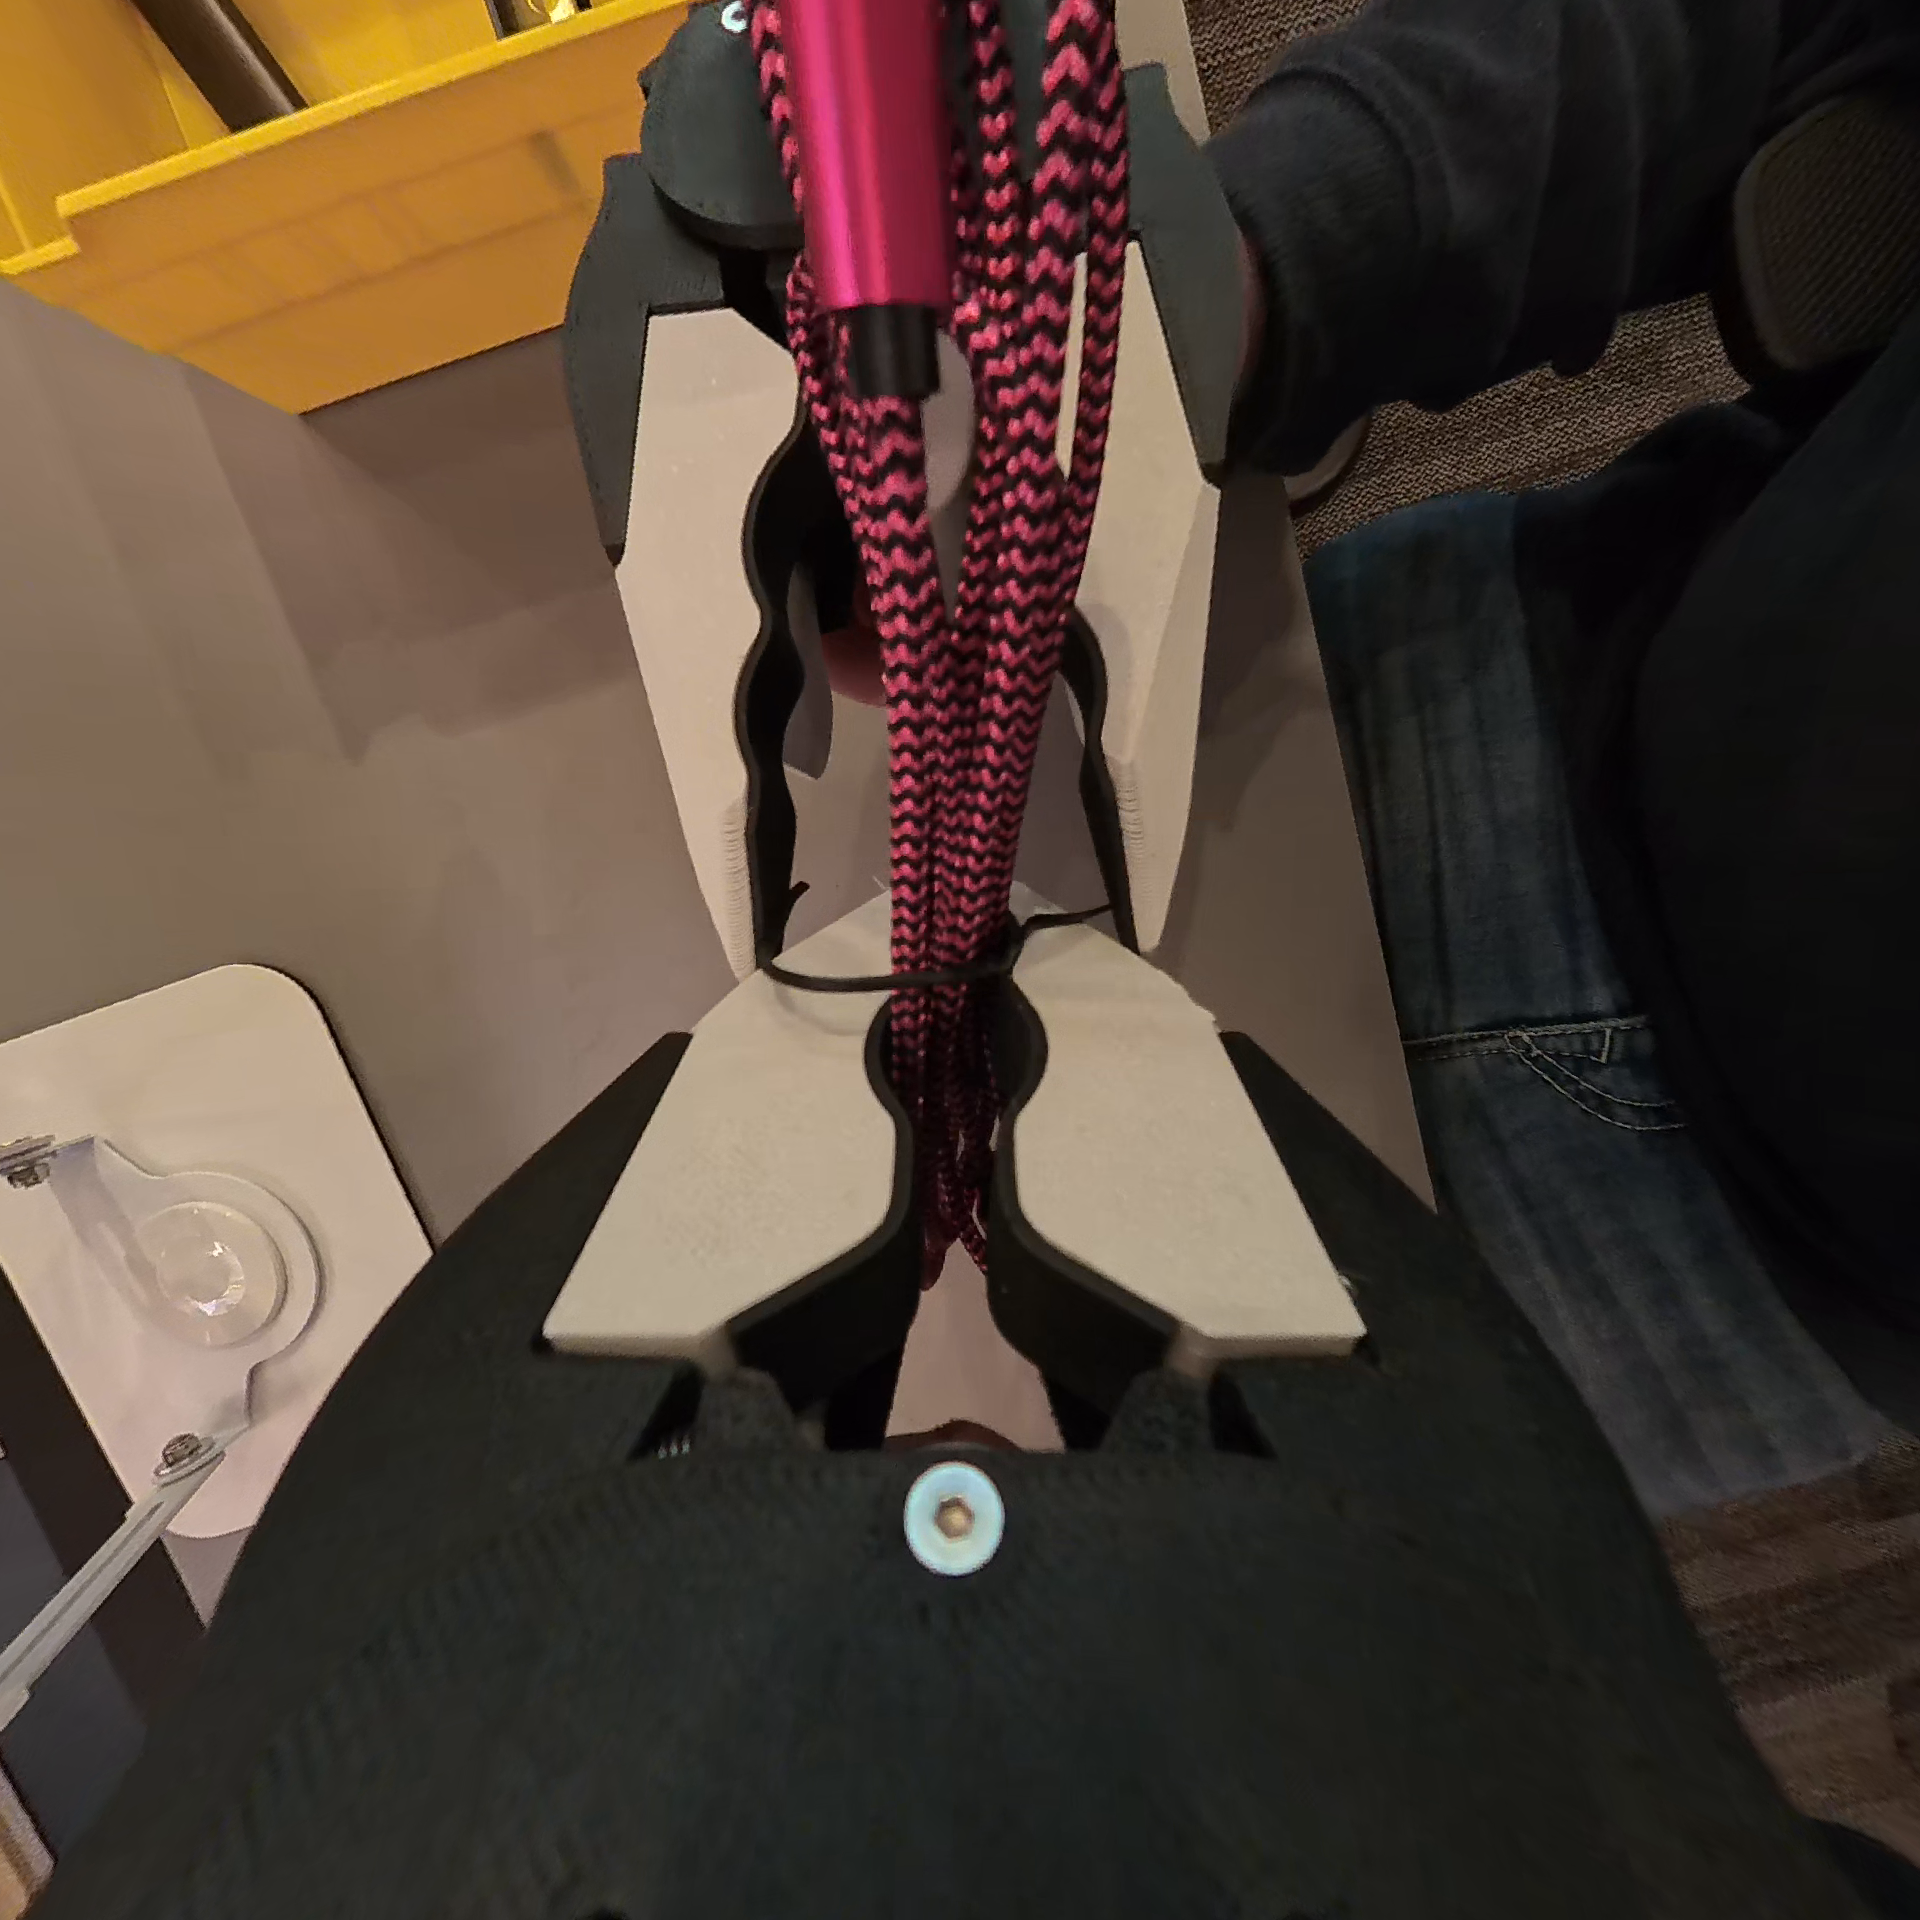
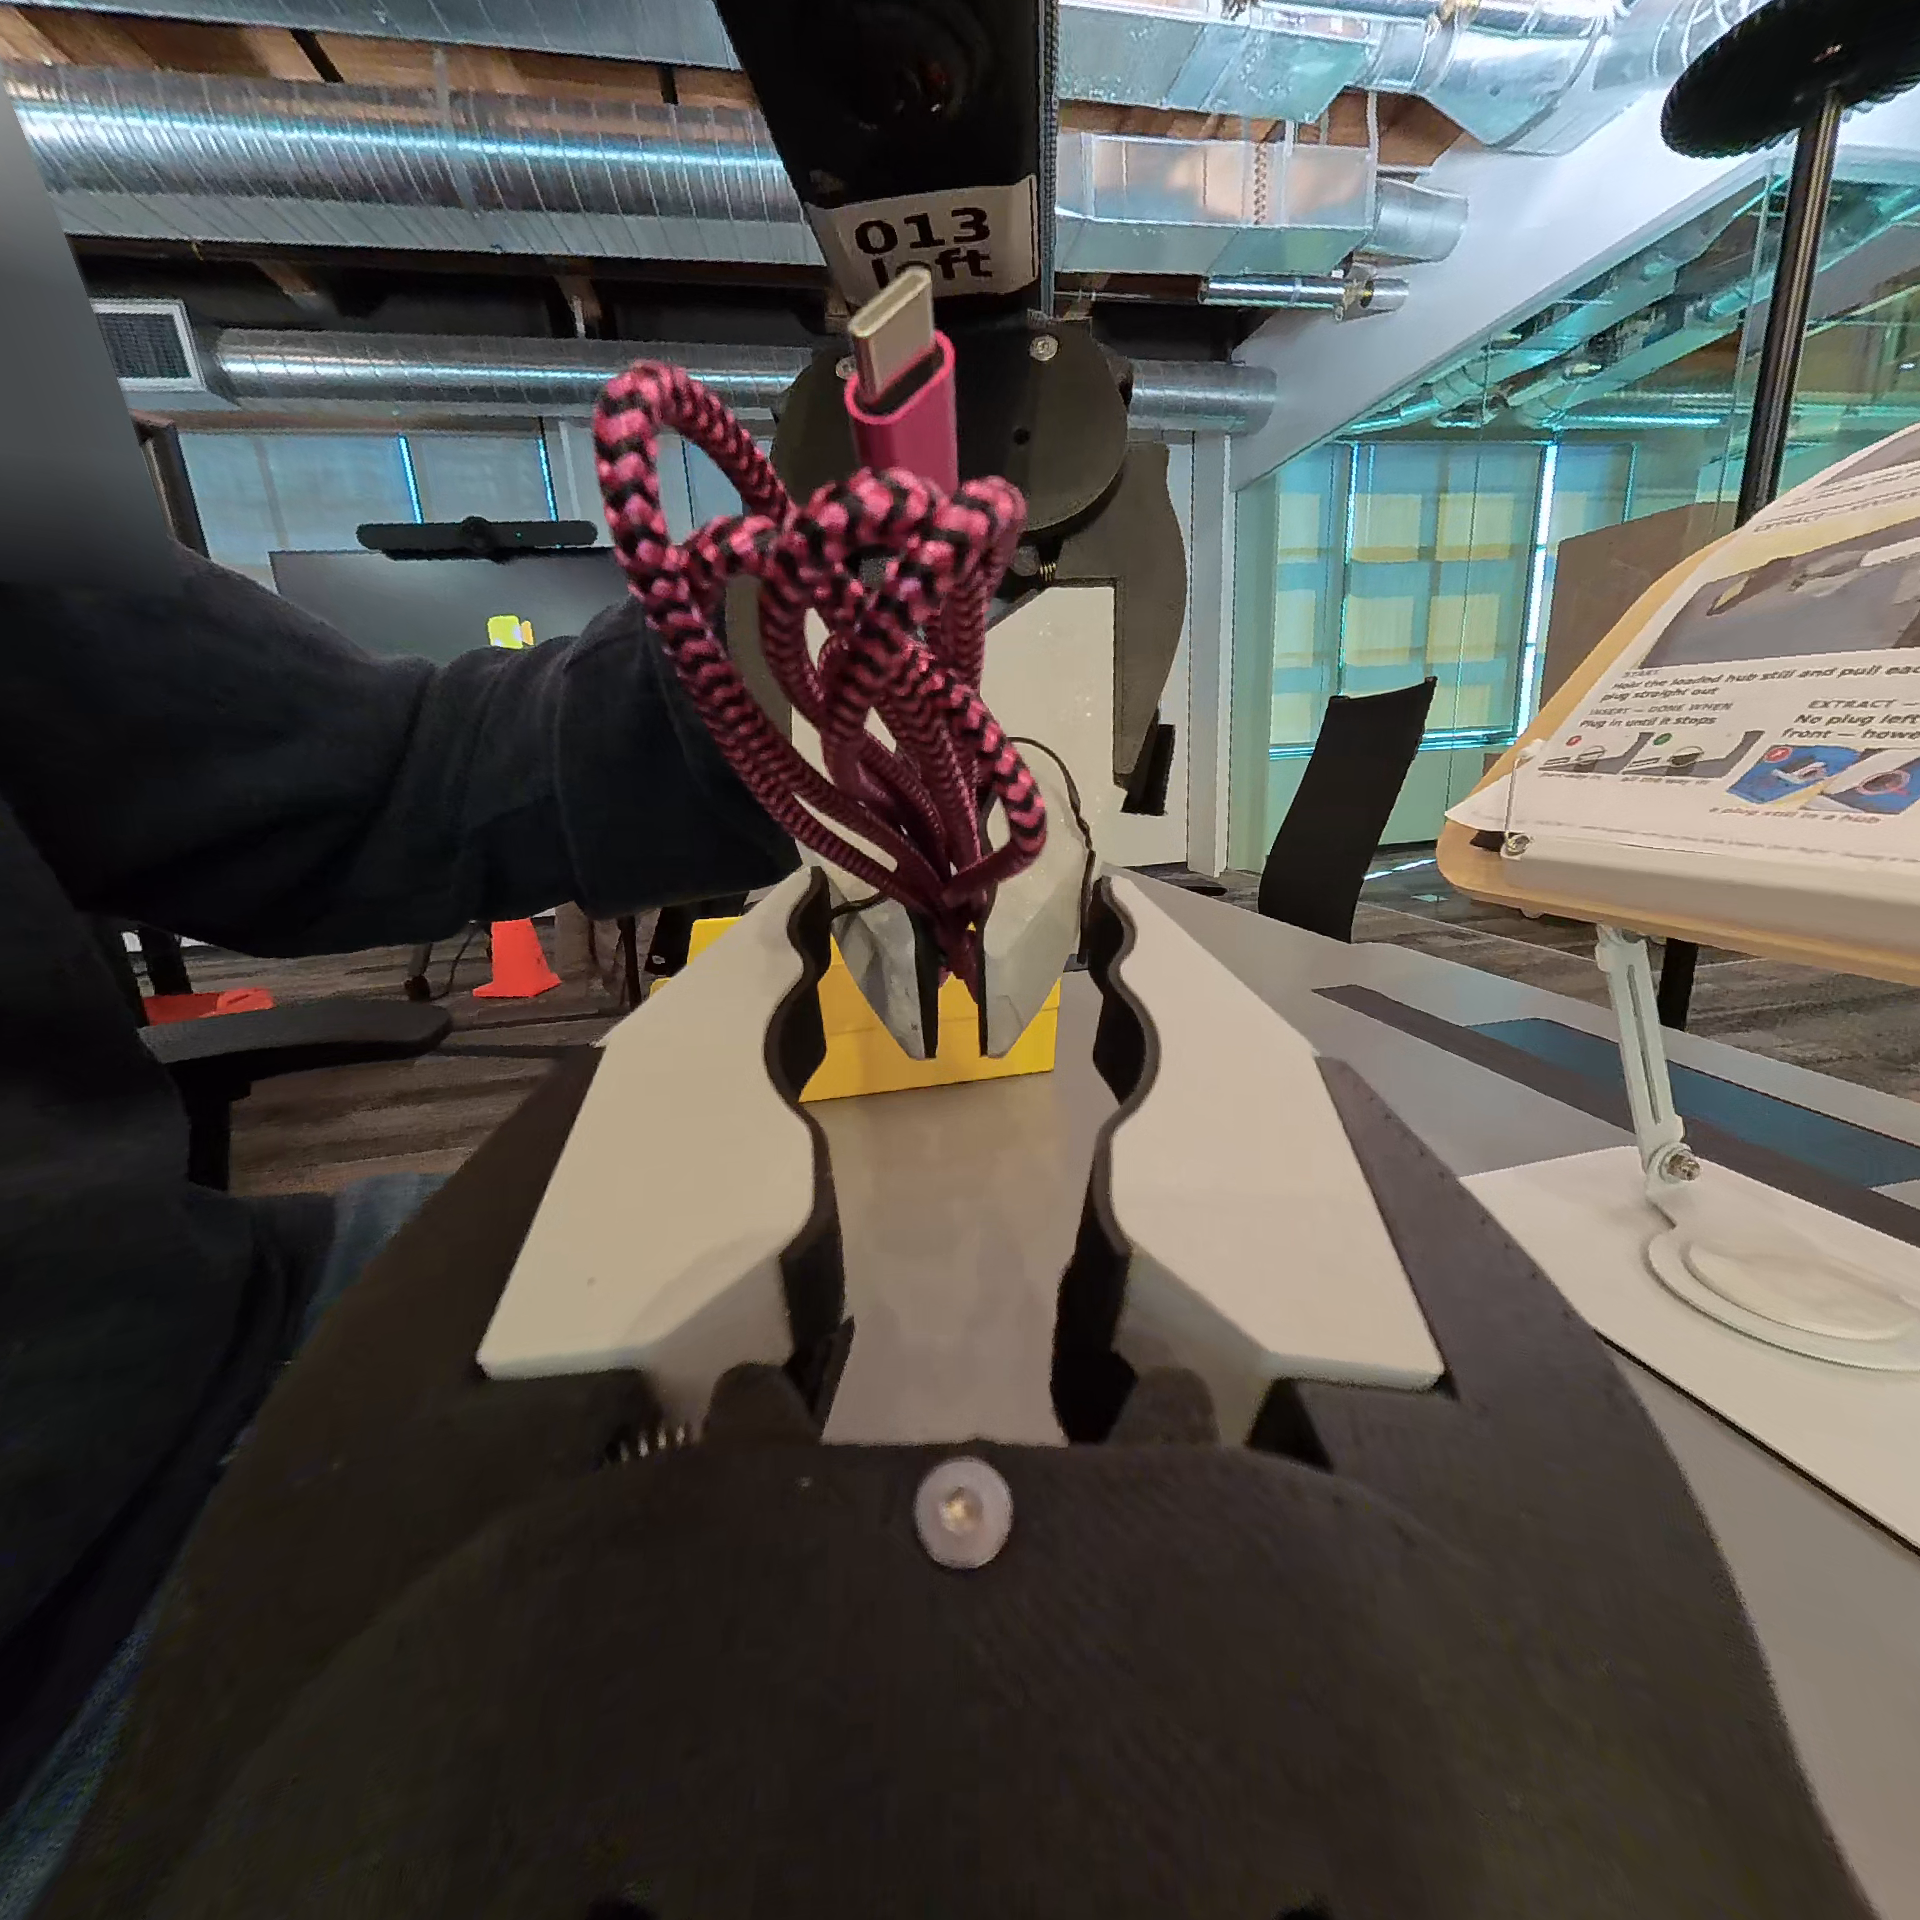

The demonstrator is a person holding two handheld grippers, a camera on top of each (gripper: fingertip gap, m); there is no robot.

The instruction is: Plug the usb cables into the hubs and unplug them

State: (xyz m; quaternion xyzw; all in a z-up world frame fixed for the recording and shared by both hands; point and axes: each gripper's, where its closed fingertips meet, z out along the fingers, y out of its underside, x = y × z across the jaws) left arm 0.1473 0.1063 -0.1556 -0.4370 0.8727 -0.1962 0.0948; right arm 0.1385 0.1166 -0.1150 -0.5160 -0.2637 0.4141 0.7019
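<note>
A pink-and-black braided USB cable (image 1: 935,727) is coiled into a bundle and bound by a thin black tie. My left gripper (image 1: 940,971) is shut on the bundle near the tie. In the right wrist view the left gripper (image 2: 956,1044) points down and holds the cable (image 2: 831,623) with its loops up. A pink metal plug (image 2: 899,343) sticks up from the bundle; its shell also shows in the left wrist view (image 1: 862,156). My right gripper (image 2: 956,894) is open and empty. Its fingers (image 1: 707,623) straddle the cable without touching it. No hub is in view.
A yellow bin (image 2: 904,1070) stands on the grey table (image 2: 935,1195) behind the grippers, and it also shows in the left wrist view (image 1: 312,208). A tilted stand with a printed sheet (image 2: 1714,727) on a white base (image 2: 1766,1288) stands right. A dark sleeve (image 2: 416,779) reaches in from the left. The grippers are tip to tip, or close to it.
</note>
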